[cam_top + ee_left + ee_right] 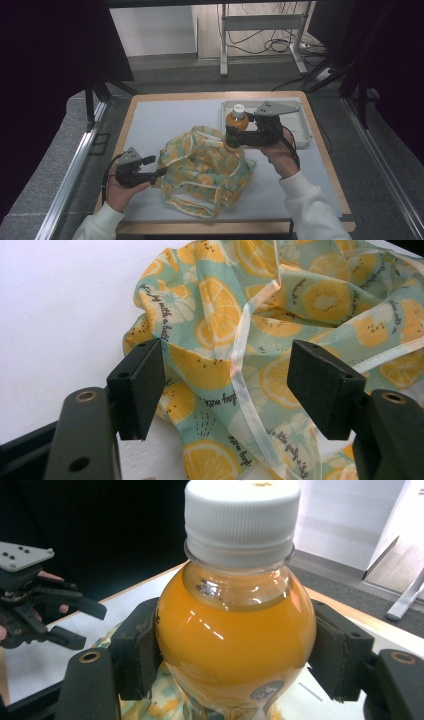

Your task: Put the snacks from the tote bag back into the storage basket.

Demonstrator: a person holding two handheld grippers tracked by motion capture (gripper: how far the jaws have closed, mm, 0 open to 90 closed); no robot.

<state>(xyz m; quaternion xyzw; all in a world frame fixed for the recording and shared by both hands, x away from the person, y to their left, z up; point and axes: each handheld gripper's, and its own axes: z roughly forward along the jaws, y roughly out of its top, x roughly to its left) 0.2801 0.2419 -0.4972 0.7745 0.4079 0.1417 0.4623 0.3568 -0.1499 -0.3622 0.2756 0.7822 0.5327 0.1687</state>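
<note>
Orange juice fills the bottle (pixel 235 630) that we hold between the jaws of our right gripper (pixel 233 136), both pads pressed against its round sides; its white cap (pixel 242 512) rises above the jaws, and the fruit-print cloth bag (pixel 205 167) lies just beneath them; behind the gripper sits a white tray (pixel 303 132); our left gripper (pixel 227 385) has its jaws standing apart, pressing on nothing, with a fold of the bag and its pale ribbon trim (pixel 240 365) lying between them on the table (pixel 150 122).
</note>
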